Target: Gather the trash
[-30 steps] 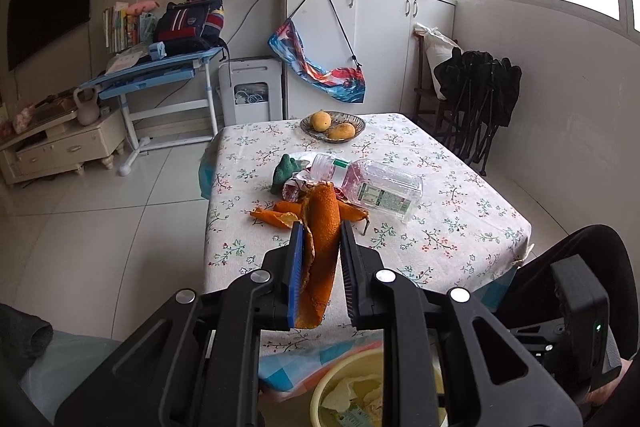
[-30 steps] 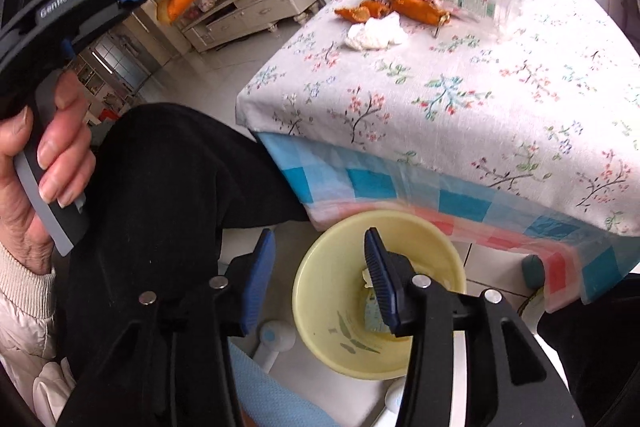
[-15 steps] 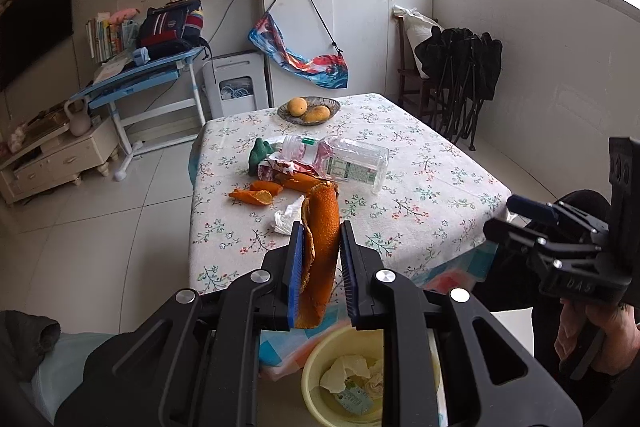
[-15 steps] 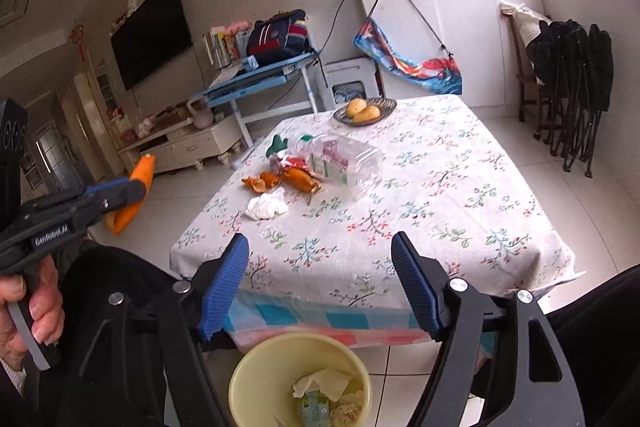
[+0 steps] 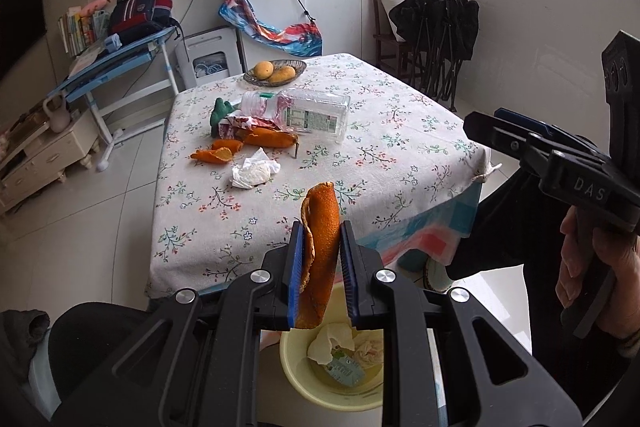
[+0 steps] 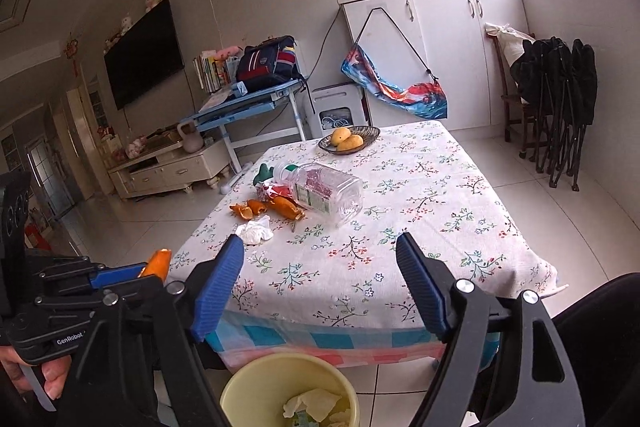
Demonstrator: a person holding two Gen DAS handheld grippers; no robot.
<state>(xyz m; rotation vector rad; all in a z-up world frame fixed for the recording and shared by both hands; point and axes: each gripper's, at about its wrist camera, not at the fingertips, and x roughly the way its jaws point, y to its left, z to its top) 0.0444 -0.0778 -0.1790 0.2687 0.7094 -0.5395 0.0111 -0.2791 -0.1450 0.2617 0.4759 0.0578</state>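
**A:** What have your left fingers got?

**B:** My left gripper (image 5: 320,267) is clamped narrow on a strip of orange peel (image 5: 319,243). The peel stands upright between the two blue pads, its top curling above them and its lower end hanging past them, right over the yellow bin (image 5: 320,375) on the floor below the desk's near edge. Crumpled tissue and a wrapper already lie in the bin.

**A:** And the right?

**B:** My right gripper (image 6: 320,287) is opening, fingers wide, nothing between them. It hangs in the air off the near edge of the desk (image 6: 420,227), above the bin (image 6: 248,387).

**A:** What's left on the desk?

**B:** Toward the left edge: more peel pieces (image 5: 218,155), a crumpled white tissue (image 5: 254,173) just nearer than them, a red wrapper (image 5: 240,123), a green thing (image 5: 219,113), and a clear plastic bottle (image 5: 304,113) lying on its side. A dish of yellow fruit (image 5: 275,71) sits at the far edge.

**A:** The room?

**B:** Floral cloth on the desk, pale tiled floor, white cabinets (image 6: 432,59) by the window, a blue side table (image 6: 244,107) with a backpack, a dark television (image 6: 144,53) on the wall.
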